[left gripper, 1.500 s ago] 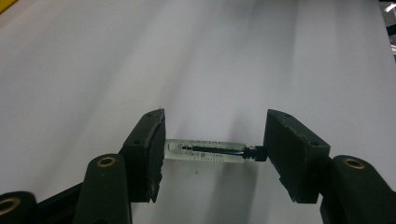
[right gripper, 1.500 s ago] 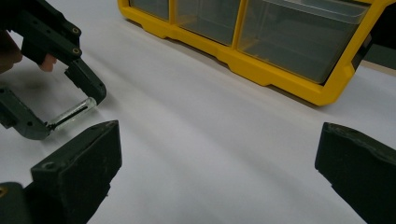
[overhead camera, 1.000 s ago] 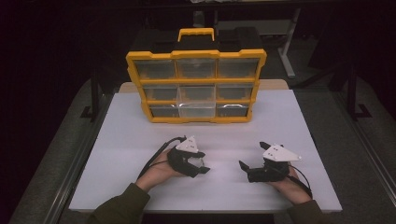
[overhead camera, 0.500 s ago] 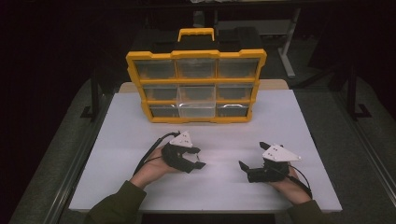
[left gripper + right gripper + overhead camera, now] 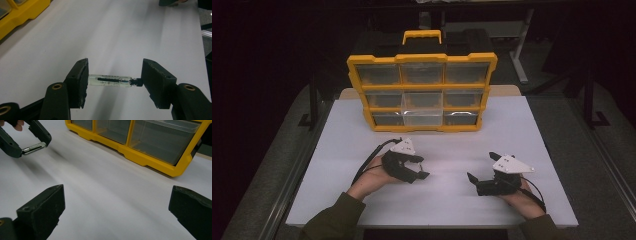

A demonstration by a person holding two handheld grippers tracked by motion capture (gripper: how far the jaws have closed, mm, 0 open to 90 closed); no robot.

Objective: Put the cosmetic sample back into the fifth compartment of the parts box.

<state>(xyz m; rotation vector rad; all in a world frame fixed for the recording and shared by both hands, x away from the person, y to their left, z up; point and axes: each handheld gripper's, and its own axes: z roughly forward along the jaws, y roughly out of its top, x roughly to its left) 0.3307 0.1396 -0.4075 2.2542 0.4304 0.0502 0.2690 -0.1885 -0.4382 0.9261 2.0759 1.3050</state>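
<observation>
A small clear glass vial (image 5: pixel 110 81) with a dark cap is held end to end by my left gripper (image 5: pixel 113 80), a little above the white table (image 5: pixel 517 130). In the high view that left gripper (image 5: pixel 423 167) sits left of centre, pointing right. The right gripper view shows the vial (image 5: pixel 33 148) at its top left. My right gripper (image 5: pixel 481 166) stands open near the front right with nothing between its fingers, its jaws wide apart (image 5: pixel 117 205) and aimed toward the yellow drawer organizer (image 5: pixel 422 57).
The yellow organizer (image 5: pixel 150 161) stands upright at the back of the table with three rows of clear drawers. Its lower middle drawer (image 5: pixel 422 116) sticks out a little. A corner of the organizer (image 5: pixel 22 12) lies to the upper left in the left gripper view.
My left gripper has shifted slightly away from the table's front edge, still holding the vial. The right gripper has stayed put.
</observation>
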